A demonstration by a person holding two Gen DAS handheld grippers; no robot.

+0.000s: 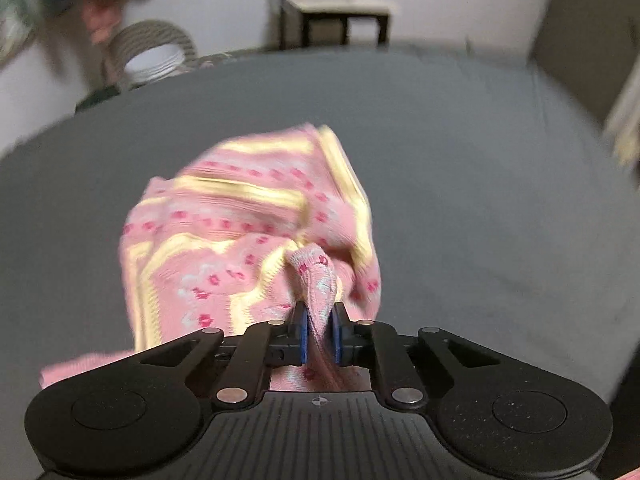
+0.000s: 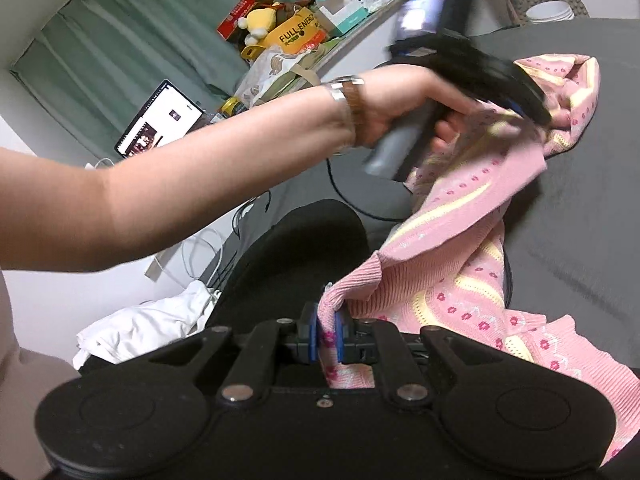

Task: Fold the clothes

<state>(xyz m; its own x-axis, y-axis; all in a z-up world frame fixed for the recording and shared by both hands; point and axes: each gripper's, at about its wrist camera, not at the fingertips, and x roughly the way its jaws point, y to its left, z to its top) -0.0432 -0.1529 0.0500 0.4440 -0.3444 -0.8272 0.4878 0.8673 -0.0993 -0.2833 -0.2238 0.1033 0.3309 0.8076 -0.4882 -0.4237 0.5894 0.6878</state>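
Observation:
A pink knit garment (image 1: 240,232) with yellow stripes and small red flowers hangs bunched above the grey bed sheet (image 1: 480,160). My left gripper (image 1: 320,328) is shut on a fold of it between the blue pads. In the right wrist view the same garment (image 2: 460,248) stretches from the left gripper (image 2: 516,100), held in a person's hand (image 2: 400,108), down to my right gripper (image 2: 328,332), which is shut on a ribbed edge. The cloth is blurred with motion.
A woven basket (image 1: 160,52) with a white bucket stands off the bed's far left; a chair (image 1: 332,4) stands behind. In the right wrist view: a cluttered shelf (image 2: 304,28), a lit tablet (image 2: 160,120), a black chair back (image 2: 304,240), white cloth (image 2: 152,328) on the floor.

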